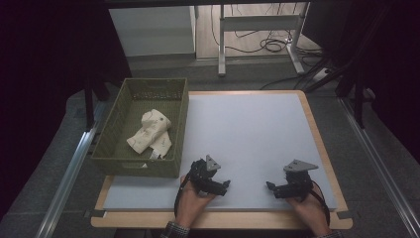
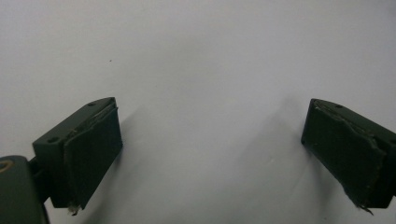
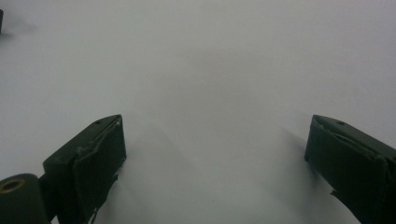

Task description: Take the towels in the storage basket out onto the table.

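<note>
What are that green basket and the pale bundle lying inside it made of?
The green basket looks woven, perhaps plastic or coated fibre: its walls show a fine mesh-like weave with a matte finish. The pale bundle seems to be soft cloth, creased and folded, cream with faint small marks and a little label.

My black left gripper (image 1: 225, 184) and right gripper (image 1: 270, 186), pale grey table mat (image 1: 247, 129), olive-green woven basket (image 1: 124, 166), cream cloth (image 1: 149, 131) with small faint specks, light wood table edge (image 1: 223, 220)
</note>
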